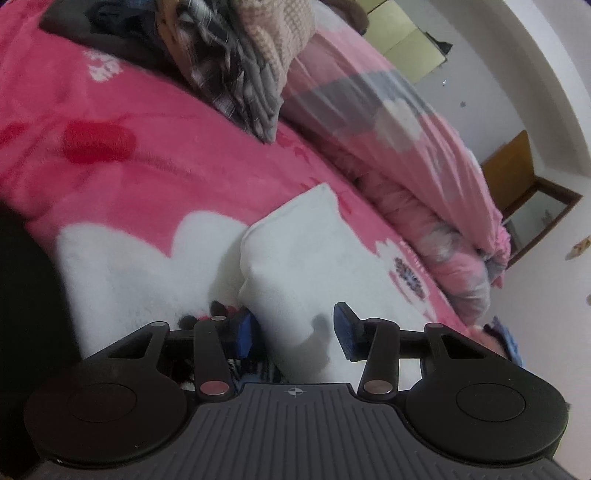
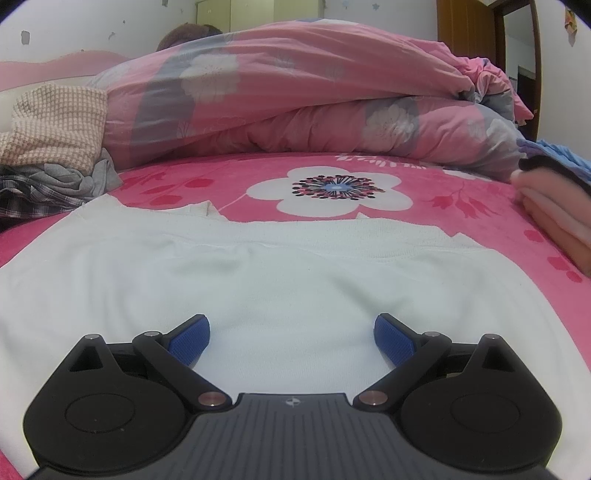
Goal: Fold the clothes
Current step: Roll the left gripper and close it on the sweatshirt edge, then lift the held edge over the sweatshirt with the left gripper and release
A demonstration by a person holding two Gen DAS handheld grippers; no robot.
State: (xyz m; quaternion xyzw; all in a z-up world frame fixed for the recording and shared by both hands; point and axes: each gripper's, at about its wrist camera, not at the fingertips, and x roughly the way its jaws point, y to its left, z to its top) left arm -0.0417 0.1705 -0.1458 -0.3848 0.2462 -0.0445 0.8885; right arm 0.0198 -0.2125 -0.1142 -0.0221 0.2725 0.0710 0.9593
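Observation:
A white garment (image 2: 258, 280) lies spread flat on the pink flowered blanket (image 2: 461, 192). My right gripper (image 2: 291, 332) hovers low over its near part, open, with nothing between the blue pads (image 2: 192, 339). In the left wrist view, which is tilted, a folded side edge of the white garment (image 1: 306, 240) runs between the fingers of my left gripper (image 1: 295, 328). The left pad (image 1: 243, 334) sits at the cloth's edge. The right pad (image 1: 345, 328) stands over the cloth and casts a shadow on it. The jaws are apart and I see no pinch.
A rolled pink and grey quilt (image 2: 295, 92) fills the far side of the bed. A heap of unfolded clothes (image 2: 55, 147) lies at the far left, and a stack of folded pink clothes (image 2: 554, 221) at the right. A brown door (image 2: 469, 29) stands behind.

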